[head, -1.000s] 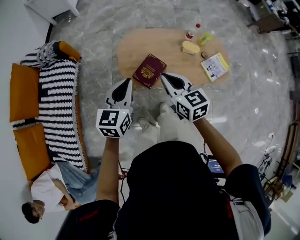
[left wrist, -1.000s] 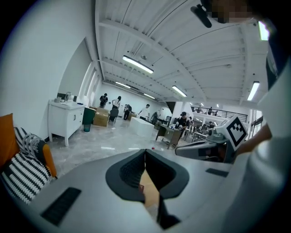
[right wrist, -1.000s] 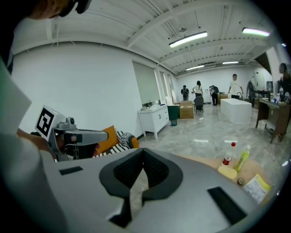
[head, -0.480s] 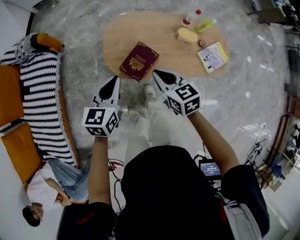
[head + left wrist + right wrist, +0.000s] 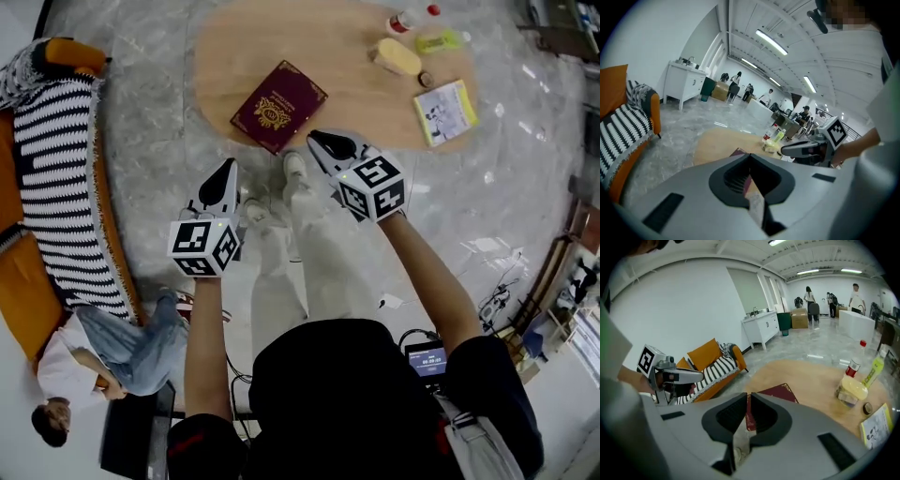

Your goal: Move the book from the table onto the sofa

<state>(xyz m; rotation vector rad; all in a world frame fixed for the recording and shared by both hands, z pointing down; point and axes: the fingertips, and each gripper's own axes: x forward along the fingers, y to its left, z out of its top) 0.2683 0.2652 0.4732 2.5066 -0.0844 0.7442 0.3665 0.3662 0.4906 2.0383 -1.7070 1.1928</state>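
So we have hardly started: the book (image 5: 278,105) lies untouched by the table's (image 5: 347,84) near left edge, our left gripper (image 5: 227,167) and right gripper (image 5: 315,139) hover short of it, jaws closed and, it seems, empty, the sofa (image 5: 23,291) well apart.

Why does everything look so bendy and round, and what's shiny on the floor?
Head view: the wide lens bows the table, and the floor glints with lamp glare. Left gripper view: dark round corners, curved ceiling lights. Right gripper view: same dark rim; the book looks fairly sharp.
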